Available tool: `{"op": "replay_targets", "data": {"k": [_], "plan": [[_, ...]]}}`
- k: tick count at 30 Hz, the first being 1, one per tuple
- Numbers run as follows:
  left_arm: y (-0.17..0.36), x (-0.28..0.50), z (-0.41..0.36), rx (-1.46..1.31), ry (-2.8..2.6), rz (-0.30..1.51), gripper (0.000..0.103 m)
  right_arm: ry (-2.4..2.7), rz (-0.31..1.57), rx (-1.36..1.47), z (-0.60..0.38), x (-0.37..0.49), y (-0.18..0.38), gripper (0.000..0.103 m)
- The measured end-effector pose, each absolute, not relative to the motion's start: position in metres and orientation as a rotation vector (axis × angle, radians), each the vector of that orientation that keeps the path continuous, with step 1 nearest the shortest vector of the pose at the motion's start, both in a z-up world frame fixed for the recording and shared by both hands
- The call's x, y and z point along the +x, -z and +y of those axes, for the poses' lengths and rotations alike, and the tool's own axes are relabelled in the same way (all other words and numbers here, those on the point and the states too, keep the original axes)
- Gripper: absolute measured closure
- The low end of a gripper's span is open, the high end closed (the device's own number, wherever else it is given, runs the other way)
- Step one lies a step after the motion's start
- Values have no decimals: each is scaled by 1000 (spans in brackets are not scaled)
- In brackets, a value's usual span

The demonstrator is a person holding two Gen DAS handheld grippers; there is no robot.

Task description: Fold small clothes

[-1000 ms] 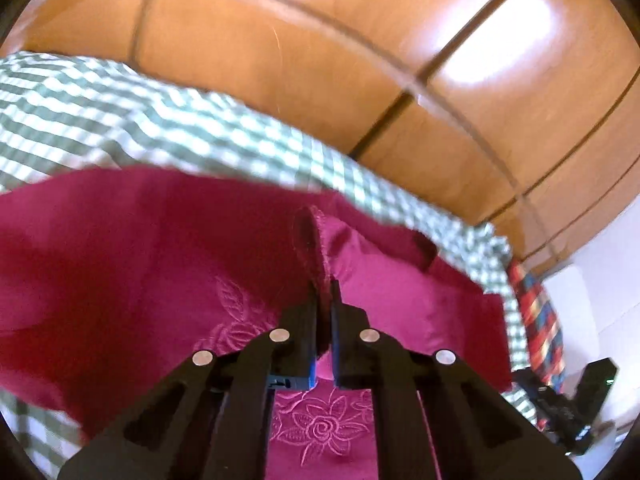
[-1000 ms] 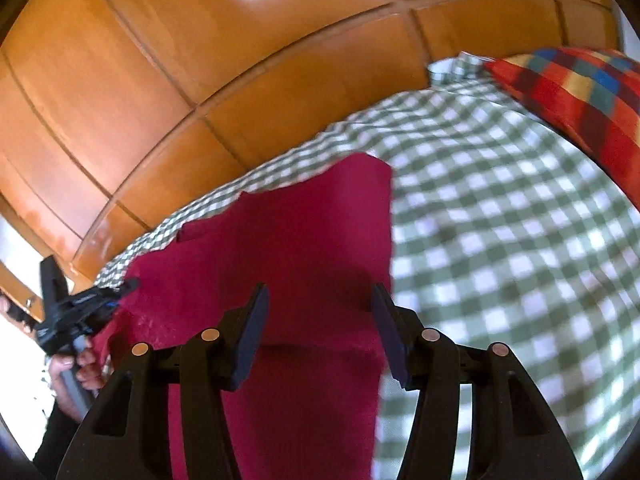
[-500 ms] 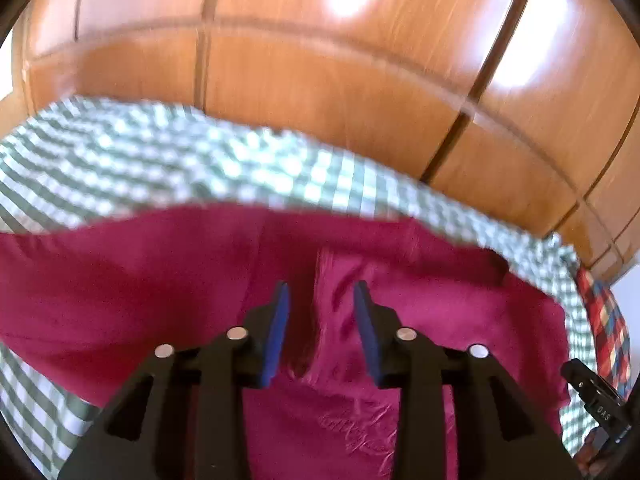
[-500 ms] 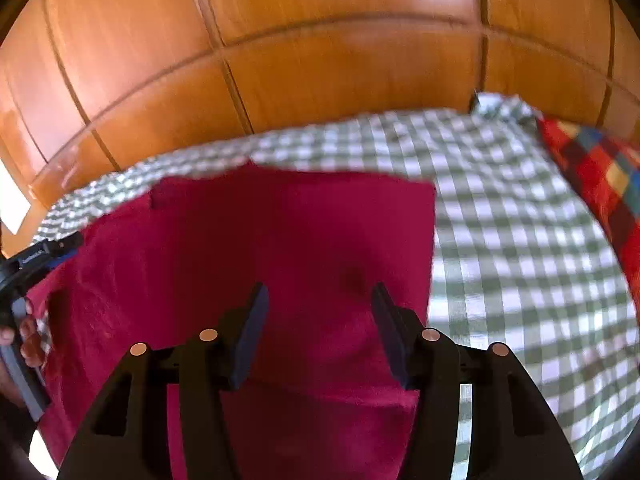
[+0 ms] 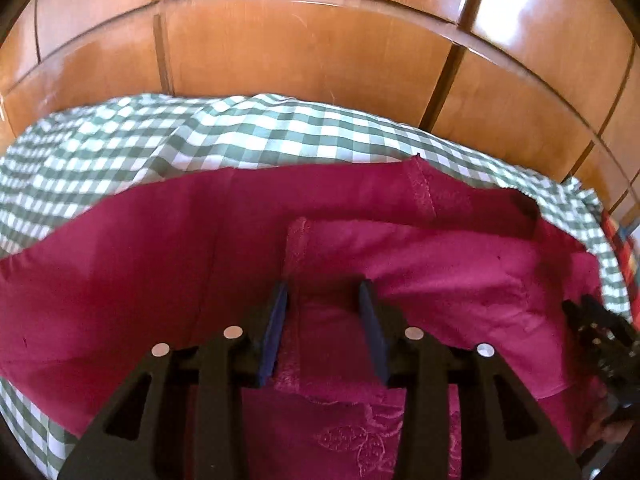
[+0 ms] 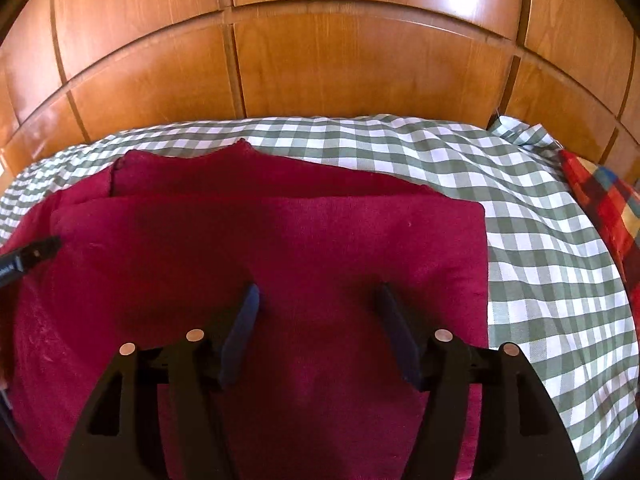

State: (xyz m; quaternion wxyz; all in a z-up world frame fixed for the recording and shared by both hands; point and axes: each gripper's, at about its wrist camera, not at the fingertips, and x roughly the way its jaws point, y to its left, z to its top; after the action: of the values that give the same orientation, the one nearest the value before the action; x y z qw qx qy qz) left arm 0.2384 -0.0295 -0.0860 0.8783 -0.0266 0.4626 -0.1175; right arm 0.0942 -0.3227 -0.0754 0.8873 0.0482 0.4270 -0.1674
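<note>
A crimson embroidered garment (image 5: 400, 264) lies partly folded on the green-checked bedsheet (image 6: 520, 240), near its far edge by the wooden panelling (image 5: 304, 48). The left gripper (image 5: 324, 328), jaws just parted, straddles a released hem flap; the right gripper (image 6: 318, 328), widening too, hovers empty nearer the garment's right edge.

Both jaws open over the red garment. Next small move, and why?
Probably lower the right hand-held gripper and pinch the red garment at its near right edge for the next fold. The left hand-held gripper has just been opening; the folded flap lies loose between its jaws.
</note>
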Motion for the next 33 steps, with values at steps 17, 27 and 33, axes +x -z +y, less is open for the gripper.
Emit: {"op": "replay_targets", "data": {"k": [17, 27, 33], "plan": [[67, 143, 129, -410, 88, 939, 45, 257, 863, 110, -250, 36, 72, 19], [85, 95, 233, -612, -73, 884, 42, 265, 888, 71, -242, 38, 84, 12], [92, 83, 279, -699, -145, 859, 42, 269, 887, 63, -243, 38, 85, 12]]}}
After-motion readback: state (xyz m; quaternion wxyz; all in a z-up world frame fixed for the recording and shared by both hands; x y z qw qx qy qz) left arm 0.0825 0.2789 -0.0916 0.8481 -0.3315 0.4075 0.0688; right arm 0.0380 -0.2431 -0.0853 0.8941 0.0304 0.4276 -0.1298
